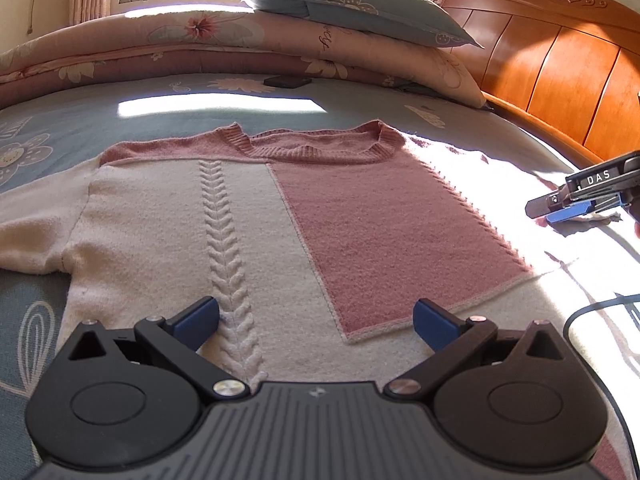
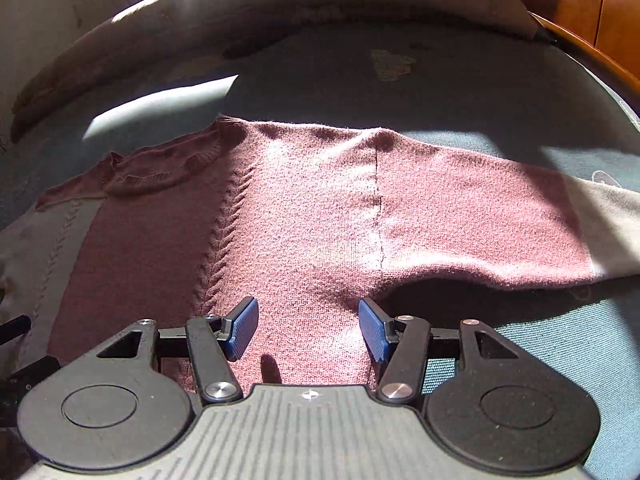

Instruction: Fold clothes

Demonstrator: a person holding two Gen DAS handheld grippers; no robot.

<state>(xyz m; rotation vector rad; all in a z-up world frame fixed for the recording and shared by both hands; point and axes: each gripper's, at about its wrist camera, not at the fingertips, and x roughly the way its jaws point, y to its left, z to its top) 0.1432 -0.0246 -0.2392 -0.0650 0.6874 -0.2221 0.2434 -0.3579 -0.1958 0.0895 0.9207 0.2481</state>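
Evidently no fold is made: the sweater (image 1: 248,216) lies flat, face up on the bed (image 1: 48,136), both sleeves spread out. Left tongs (image 1: 316,322) and right tongs (image 2: 308,330) hang apart above it, gripping nothing. All folding remains.

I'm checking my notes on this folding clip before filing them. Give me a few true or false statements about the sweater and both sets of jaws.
1. The sweater lies spread flat on the bed. True.
2. The left gripper has its jaws clamped on the collar. False: they stand apart over the lower body, holding nothing.
3. A pillow rests on the folded quilt. True.
4. The right gripper carries a sleeve. False: its jaws are open and empty above the pink part.
5. The sweater is all pink. False: pink and cream.
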